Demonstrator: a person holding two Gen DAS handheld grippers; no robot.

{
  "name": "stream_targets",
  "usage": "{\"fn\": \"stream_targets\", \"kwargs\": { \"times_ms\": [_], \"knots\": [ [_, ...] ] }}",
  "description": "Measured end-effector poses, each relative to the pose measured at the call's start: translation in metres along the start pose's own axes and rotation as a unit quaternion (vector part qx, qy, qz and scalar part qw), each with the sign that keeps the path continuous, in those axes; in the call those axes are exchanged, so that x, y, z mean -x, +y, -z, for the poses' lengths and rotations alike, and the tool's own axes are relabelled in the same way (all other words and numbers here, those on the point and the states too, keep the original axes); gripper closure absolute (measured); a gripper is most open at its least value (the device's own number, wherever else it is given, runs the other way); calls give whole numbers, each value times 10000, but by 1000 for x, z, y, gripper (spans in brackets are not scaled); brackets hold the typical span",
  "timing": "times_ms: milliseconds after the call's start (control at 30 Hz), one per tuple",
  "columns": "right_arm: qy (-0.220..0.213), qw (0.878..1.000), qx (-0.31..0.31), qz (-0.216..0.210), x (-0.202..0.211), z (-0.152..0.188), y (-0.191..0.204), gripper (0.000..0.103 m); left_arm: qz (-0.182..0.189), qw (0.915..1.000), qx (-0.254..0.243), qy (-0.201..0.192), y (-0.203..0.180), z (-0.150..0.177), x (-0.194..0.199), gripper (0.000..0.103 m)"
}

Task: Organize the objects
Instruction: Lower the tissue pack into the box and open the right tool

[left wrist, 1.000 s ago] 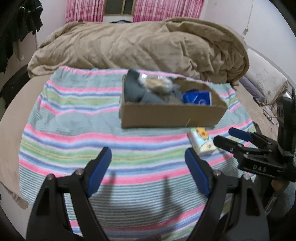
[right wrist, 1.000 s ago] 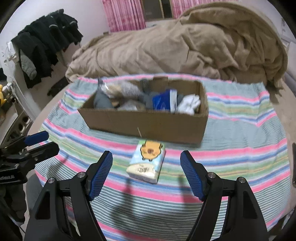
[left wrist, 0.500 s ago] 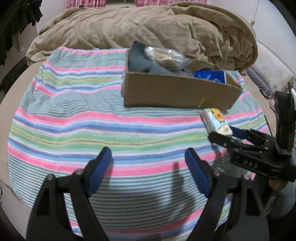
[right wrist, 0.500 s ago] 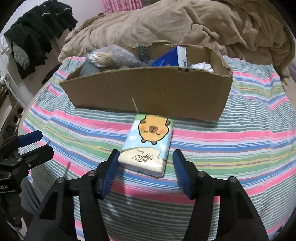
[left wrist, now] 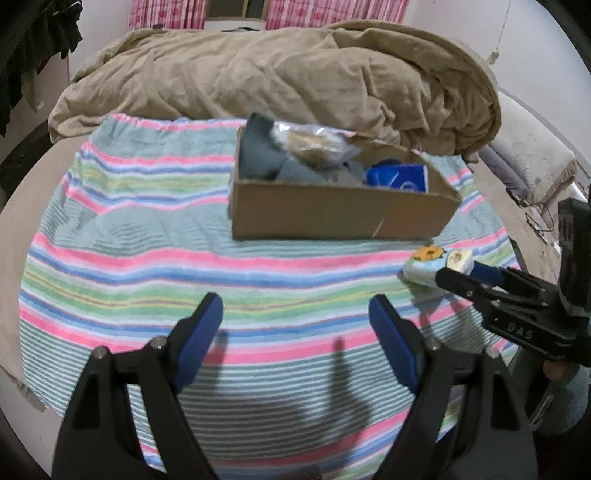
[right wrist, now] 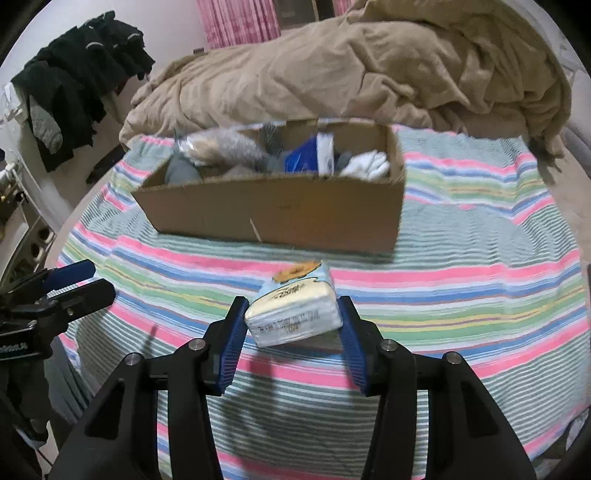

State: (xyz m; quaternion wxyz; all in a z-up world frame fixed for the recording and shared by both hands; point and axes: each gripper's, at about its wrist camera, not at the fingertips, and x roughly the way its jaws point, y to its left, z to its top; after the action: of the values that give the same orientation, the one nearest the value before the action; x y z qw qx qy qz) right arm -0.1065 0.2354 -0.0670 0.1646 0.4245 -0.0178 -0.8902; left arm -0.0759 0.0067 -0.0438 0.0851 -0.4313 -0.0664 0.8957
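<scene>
Gripping small pale-blue tissue pack [right wrist: 295,306] in right tool [right wrist: 291,325], jaws just closing onto its sides.
Long axis pointing toward brown cardboard box [right wrist: 273,214] just beyond; left tool [left wrist: 295,325] wide, empty, farther off.

I see a striped blanket [left wrist: 147,258] spread over the bed [left wrist: 22,229], its pink, green and blue bands running side to side. Behind it a tan duvet [left wrist: 295,85] lies heaped and rumpled across the bed's far end. Pink curtains [left wrist: 166,14] hang past it, either side of a window. I see dark clothes [right wrist: 81,81] hanging at the left, and a pale pillow [left wrist: 532,158] at the right edge.
</scene>
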Motion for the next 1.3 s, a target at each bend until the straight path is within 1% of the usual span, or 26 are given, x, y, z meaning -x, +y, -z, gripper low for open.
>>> {"fn": "stream_targets", "kwargs": {
  "times_ms": [167,300,633,867,1033,1167,1300],
  "knots": [
    [-298,9995,11,44,24,-14,-4,52,60,9999,-14,-90,-3,-9,6,20],
    [-550,9985,13,70,40,-29,-7,52,83,9997,-75,-237,-7,-22,12,20],
    [-926,9954,64,220,48,-69,-21,52,101,9985,-192,-507,-15,-57,14,20],
    [-987,9947,87,257,28,-98,-30,52,84,9980,-256,-576,-17,-79,4,20],
    [-863,9960,58,240,1,-114,-40,52,47,9981,-239,-562,-14,-90,-10,20],
    [-739,9970,30,235,-18,-118,-47,52,57,9985,-168,-517,-11,-95,-21,20],
    [-576,9982,-82,128,-38,-116,-55,52,59,9989,-120,-448,-8,-97,-31,20]
  ]
}}
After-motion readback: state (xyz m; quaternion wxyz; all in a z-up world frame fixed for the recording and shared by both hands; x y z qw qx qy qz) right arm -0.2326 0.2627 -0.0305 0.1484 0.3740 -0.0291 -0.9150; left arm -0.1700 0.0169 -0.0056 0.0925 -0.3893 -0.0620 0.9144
